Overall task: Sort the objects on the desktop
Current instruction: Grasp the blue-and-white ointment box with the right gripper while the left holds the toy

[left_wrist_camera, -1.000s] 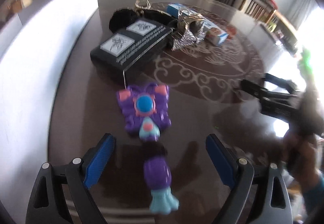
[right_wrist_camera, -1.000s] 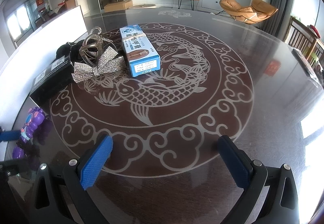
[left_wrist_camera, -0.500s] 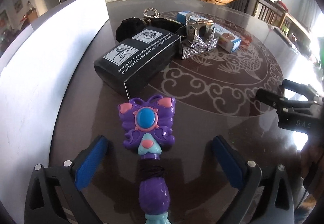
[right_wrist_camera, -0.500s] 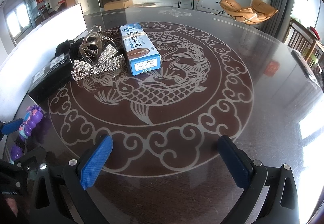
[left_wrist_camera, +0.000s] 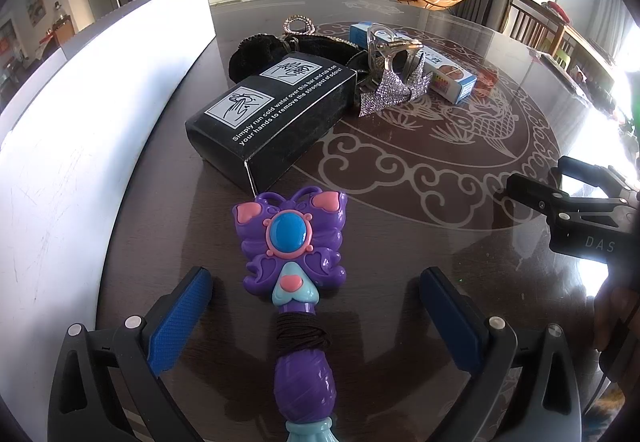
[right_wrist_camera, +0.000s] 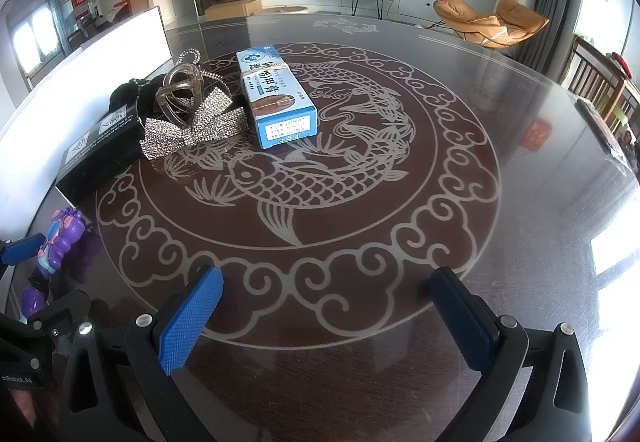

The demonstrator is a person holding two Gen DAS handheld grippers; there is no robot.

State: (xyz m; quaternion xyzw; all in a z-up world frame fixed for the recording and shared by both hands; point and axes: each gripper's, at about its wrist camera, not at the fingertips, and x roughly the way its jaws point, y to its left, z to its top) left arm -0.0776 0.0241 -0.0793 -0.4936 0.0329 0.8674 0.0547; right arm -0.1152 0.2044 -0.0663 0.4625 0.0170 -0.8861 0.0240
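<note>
The purple butterfly wand is shown lying flat on the counter, just in front of the black box. The left tongs are spread wide astride its neck, touching nothing. For a sound grasp, the blue pads should be lowered level and closed squarely across the cord-wrapped neck. The right tongs are held apart and empty.

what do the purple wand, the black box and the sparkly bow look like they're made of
Purple wand: likely moulded plastic, glossy, with highlights on the blue gem.
Black box: probably printed cardboard, matte, with a folded seam at its corner.
Sparkly bow: seemingly rhinestone-covered fabric, glittering in tiny facets.
</note>
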